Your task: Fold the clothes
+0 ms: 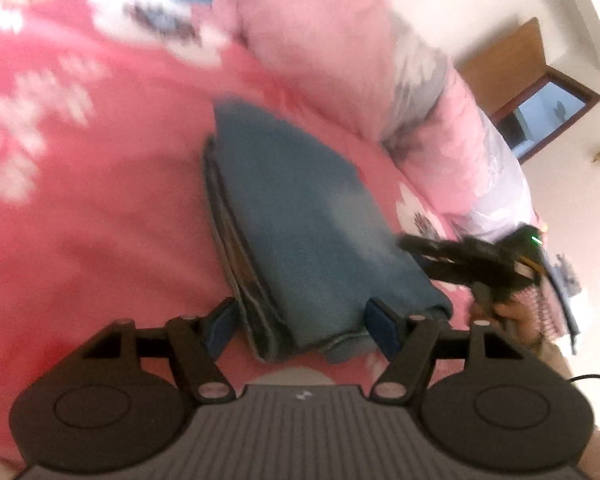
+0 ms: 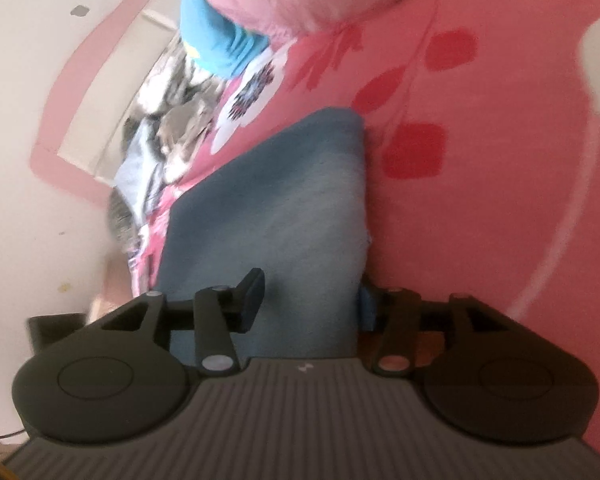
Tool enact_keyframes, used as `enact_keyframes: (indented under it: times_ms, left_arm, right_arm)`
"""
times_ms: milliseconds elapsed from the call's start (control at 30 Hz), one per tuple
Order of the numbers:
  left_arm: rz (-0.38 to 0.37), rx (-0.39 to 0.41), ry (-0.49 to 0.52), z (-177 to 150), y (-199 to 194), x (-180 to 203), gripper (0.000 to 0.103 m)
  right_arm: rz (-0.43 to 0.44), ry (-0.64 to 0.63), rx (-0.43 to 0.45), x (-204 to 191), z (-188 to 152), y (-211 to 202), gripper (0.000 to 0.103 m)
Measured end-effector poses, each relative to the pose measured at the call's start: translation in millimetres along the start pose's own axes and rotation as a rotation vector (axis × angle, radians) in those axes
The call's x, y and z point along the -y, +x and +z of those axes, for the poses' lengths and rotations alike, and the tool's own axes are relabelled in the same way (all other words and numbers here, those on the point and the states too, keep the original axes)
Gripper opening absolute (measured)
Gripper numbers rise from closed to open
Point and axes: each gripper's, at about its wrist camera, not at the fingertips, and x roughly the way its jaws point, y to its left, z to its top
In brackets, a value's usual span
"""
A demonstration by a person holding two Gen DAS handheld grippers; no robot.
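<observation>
Left wrist view shows the left tool (image 1: 302, 326) with its jaws spread wide on either side of the near end of the folded jeans (image 1: 300, 216), pads not pressing the cloth. Right wrist view shows the right tool (image 2: 310, 300) partly spread over the same jeans (image 2: 276, 208), one finger (image 2: 252, 296) lying above the denim, the other at its edge; no grip is visible. The jeans lie as a neat, layered blue stack on the pink bedspread (image 1: 100, 220), stacked edges showing along one side. Open bedspread lies to one side; a pink quilt (image 1: 340, 52) crowds the other. Motion blur softens everything, and the tool bodies hide the jeans' nearest edge.
</observation>
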Motion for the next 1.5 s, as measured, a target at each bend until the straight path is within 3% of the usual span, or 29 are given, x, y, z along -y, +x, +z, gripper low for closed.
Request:
enact_keyframes:
  times_ms: [100, 200, 300, 367, 467, 567, 600, 667, 767, 867, 967, 1033, 1167, 1333, 1500]
  left_arm:
    - [0.033, 0.104, 0.048, 6.3, -26.7, 2.8, 0.071]
    - [0.024, 0.204, 0.096, 22.6, -34.1, 14.0, 0.070]
    - [0.027, 0.285, 0.171, 34.2, -24.3, 32.8, 0.069]
    - [0.062, 0.271, 0.243, 34.7, -6.1, 43.0, 0.059]
    - [0.171, 0.215, 0.321, 29.6, 24.9, 44.9, 0.049]
    - [0.207, 0.176, 0.263, 25.3, 41.2, 23.2, 0.035]
    - [0.198, 0.186, 0.252, 23.8, 37.2, 18.4, 0.035]
    - [0.182, 0.199, 0.241, 22.0, 26.7, 17.3, 0.039]
    - [0.189, 0.242, 0.293, 18.2, 10.1, 29.2, 0.045]
    - [0.148, 0.240, 0.421, 15.4, -1.1, 57.4, 0.054]
    - [0.080, 0.185, 0.602, 0.0, 2.8, 93.8, 0.064]
    - [0.049, 0.141, 0.737, -15.3, 12.1, 118.3, 0.066]
    - [0.092, 0.052, 0.980, -48.9, 46.1, 150.0, 0.066]
    - [0.166, -0.031, 1.081, -67.0, 78.2, 162.0, 0.066]
    - [0.209, -0.056, 1.158, -74.2, 96.0, 164.8, 0.066]
  right_arm:
    - [-0.065, -0.049, 0.140, -15.2, -16.1, -39.9, 0.051]
    - [-0.028, -0.040, 0.270, -29.0, -39.5, -73.6, 0.051]
    - [0.000, -0.030, 0.314, -44.2, -62.6, -77.0, 0.045]
    - [-0.013, -0.039, 0.317, -54.5, -74.3, -69.5, 0.031]
    - [-0.032, -0.030, 0.336, -60.9, -89.5, -54.9, 0.025]
    - [-0.032, 0.056, 0.331, -42.8, -98.0, -42.9, 0.020]
    - [-0.024, 0.089, 0.326, -37.3, -101.0, -41.3, 0.017]
    - [-0.011, 0.152, 0.317, -27.0, -106.7, -39.1, 0.016]
    - [-0.023, 0.119, 0.394, -39.5, -113.4, -76.4, 0.020]
    - [-0.043, 0.117, 0.446, -42.6, -123.7, -111.8, 0.020]
    - [-0.088, 0.130, 0.441, -37.8, -137.6, -120.9, 0.020]
    - [-0.112, 0.145, 0.423, -29.6, -144.4, -114.2, 0.020]
    - [-0.111, 0.203, 0.420, -7.4, -152.1, -97.5, 0.020]
    - [-0.068, 0.231, 0.418, 10.7, -154.0, -88.9, 0.020]
    - [-0.017, 0.229, 0.428, 21.9, -156.1, -84.1, 0.019]
